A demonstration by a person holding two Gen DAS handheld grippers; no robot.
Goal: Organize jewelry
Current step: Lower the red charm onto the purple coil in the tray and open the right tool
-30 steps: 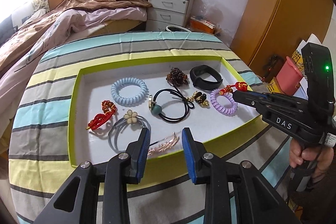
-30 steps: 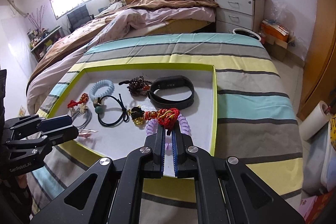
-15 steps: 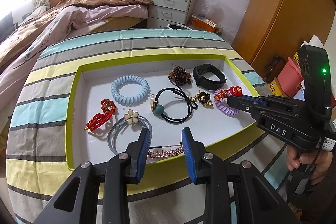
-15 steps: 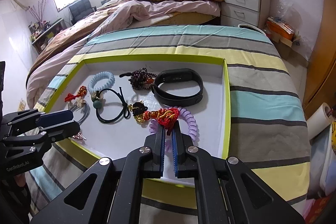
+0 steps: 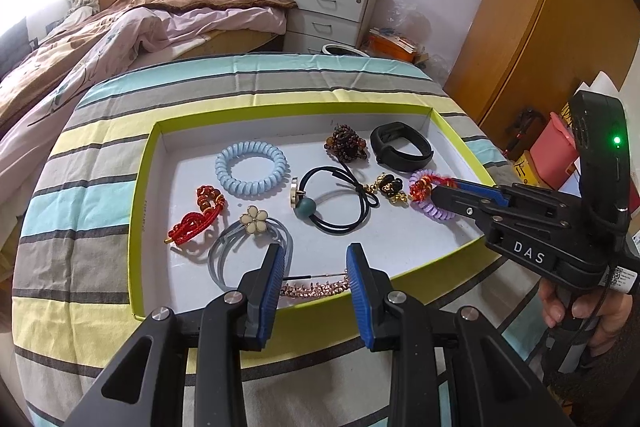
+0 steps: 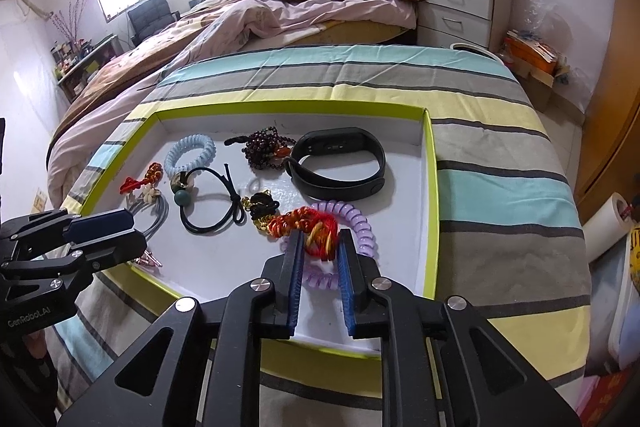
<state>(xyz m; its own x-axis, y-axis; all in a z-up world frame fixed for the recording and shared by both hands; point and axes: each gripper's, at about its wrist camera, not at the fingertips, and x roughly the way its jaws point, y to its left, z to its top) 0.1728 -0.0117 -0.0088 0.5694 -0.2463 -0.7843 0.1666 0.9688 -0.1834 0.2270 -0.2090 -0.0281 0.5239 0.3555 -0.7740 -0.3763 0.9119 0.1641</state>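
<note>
Right hand-held gripper: jaws opening, the red and gold knotted cord charm loose between the blue pads, no firm squeeze visible.
Red charm: lying across the lilac spiral hair tie, near the tray's right wall.
Left hand-held gripper: about half open, holding nothing, poised over the rose-gold hair clip at the near edge.
Tray: white shallow tray with lime-green rim, on the striped desk cloth.
Nearby: black wristband, pale blue spiral hair tie.
</note>
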